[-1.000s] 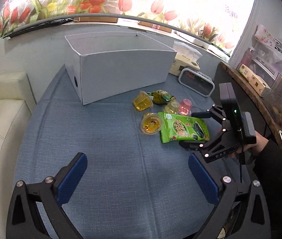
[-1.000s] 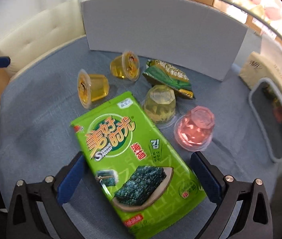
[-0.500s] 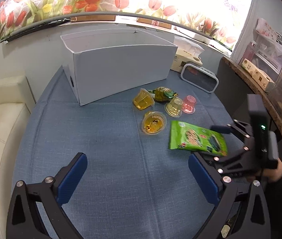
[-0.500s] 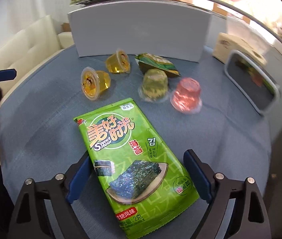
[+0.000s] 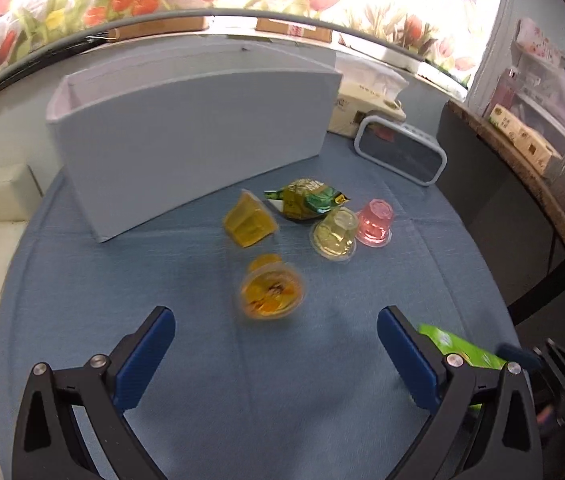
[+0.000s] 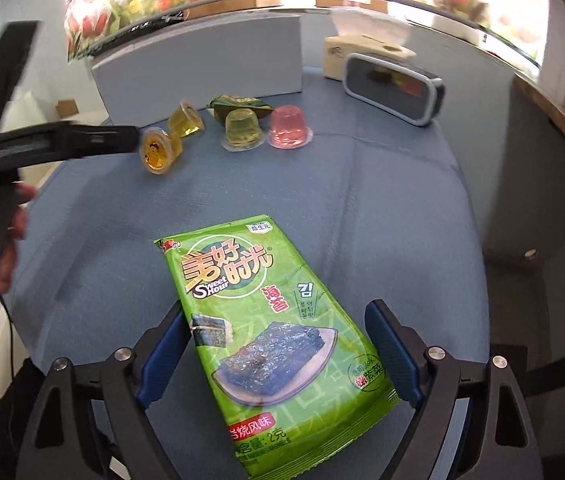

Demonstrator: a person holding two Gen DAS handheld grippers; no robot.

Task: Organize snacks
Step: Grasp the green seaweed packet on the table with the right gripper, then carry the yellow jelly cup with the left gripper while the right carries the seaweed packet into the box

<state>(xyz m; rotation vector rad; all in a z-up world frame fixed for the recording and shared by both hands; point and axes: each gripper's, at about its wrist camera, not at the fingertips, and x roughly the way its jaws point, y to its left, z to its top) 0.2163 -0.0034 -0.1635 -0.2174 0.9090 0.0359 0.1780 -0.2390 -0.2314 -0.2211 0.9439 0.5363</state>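
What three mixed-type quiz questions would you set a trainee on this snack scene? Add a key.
1. Multiple choice: how many jelly cups are on the blue cloth? A two, B four, C six.
2. True or false: the pink jelly cup lies on its side.
3. Short answer: which snack sits between the fingers of the right gripper?

Key:
1. B: two orange, one pale green, one pink.
2. False: it stands upside down, wide rim on the cloth.
3. The green seaweed packet. The jaws are closing on it.
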